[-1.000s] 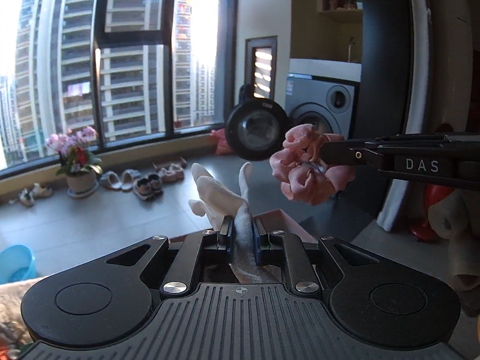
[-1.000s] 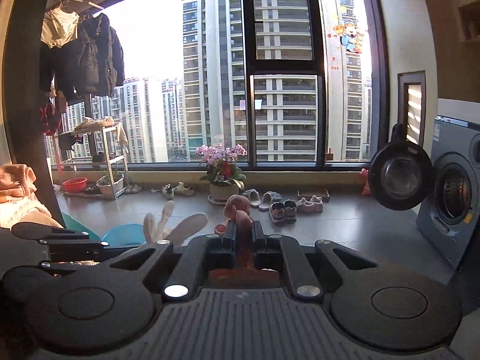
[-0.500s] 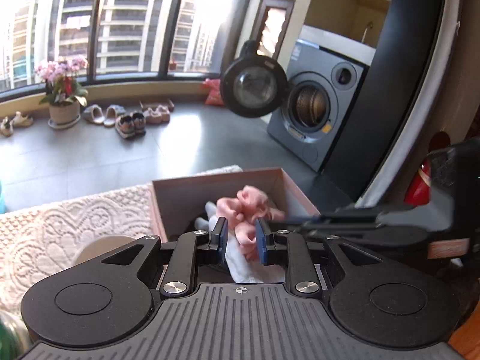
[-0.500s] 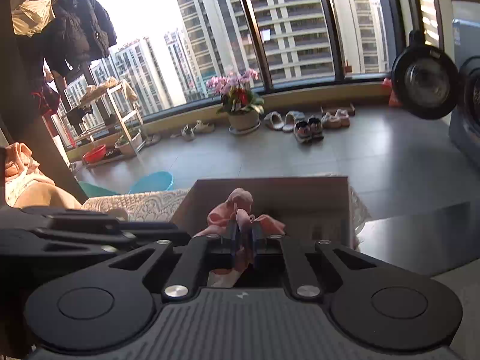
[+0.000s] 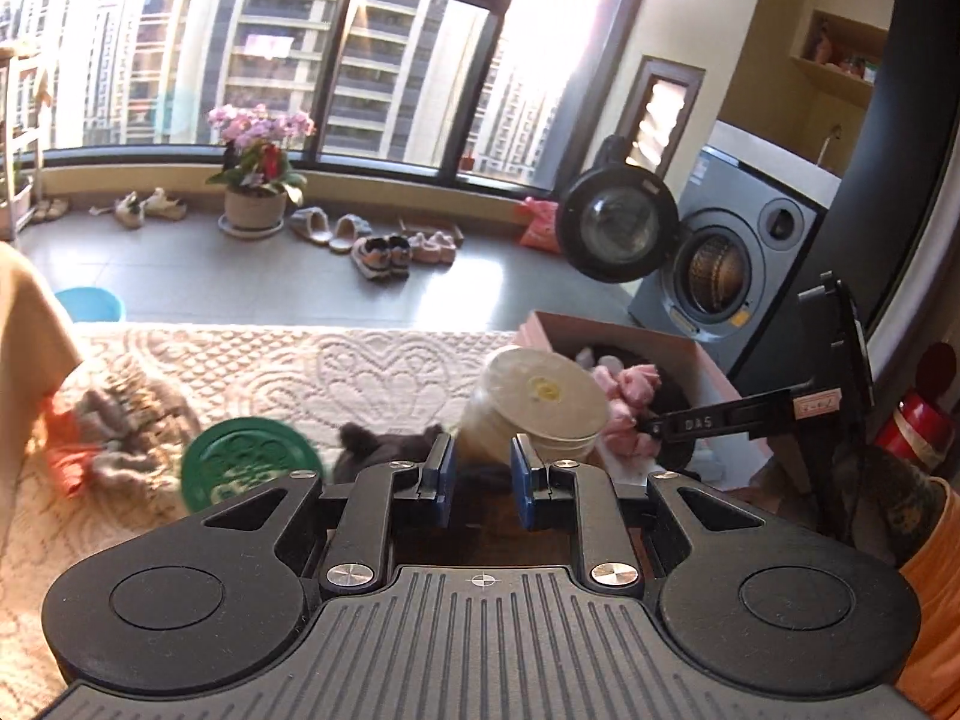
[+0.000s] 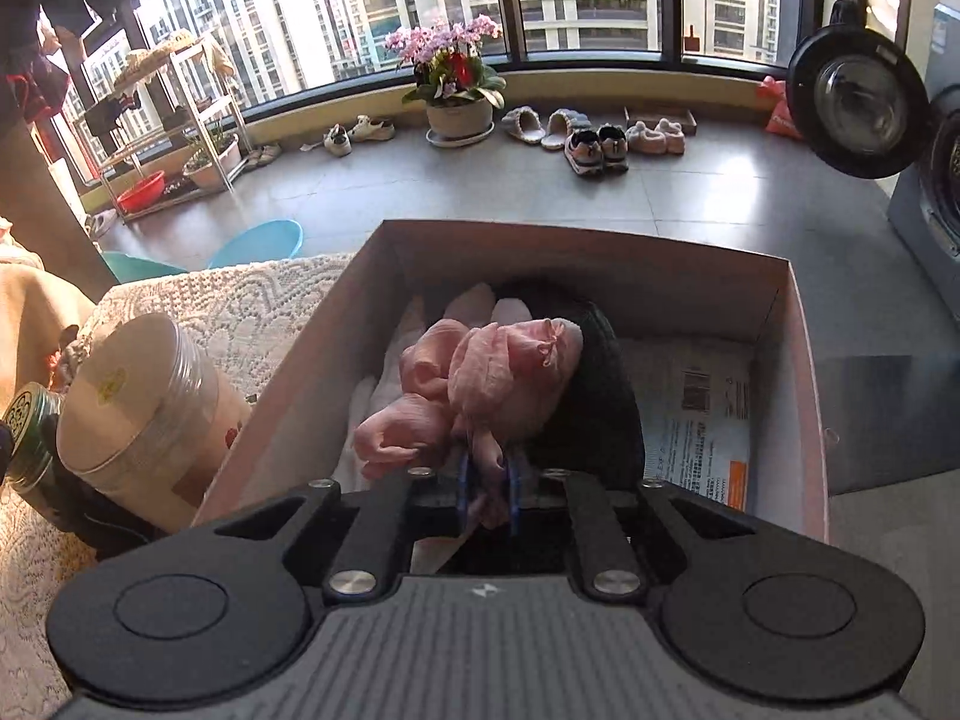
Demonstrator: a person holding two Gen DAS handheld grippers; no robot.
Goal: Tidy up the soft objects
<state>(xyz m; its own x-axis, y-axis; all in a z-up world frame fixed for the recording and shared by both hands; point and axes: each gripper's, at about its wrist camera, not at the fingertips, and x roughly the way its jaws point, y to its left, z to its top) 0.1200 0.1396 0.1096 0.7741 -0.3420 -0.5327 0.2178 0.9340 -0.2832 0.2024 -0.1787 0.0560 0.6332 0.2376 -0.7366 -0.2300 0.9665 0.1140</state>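
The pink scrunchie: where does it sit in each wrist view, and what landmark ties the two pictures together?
Left wrist view: the pink scrunchie shows right of centre, in the cardboard box, behind the white-lidded jar.
Right wrist view: it fills the centre, over the box, between the opening right tongs.
Shared landmark: the potted pink orchid by the window.

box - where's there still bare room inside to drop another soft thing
In the box, the right half is free: bare floor with a printed label, between the black item and the right wall. The far strip is also clear. The left half is crowded: white fabric, pink scrunchie, with the right gripper opening.
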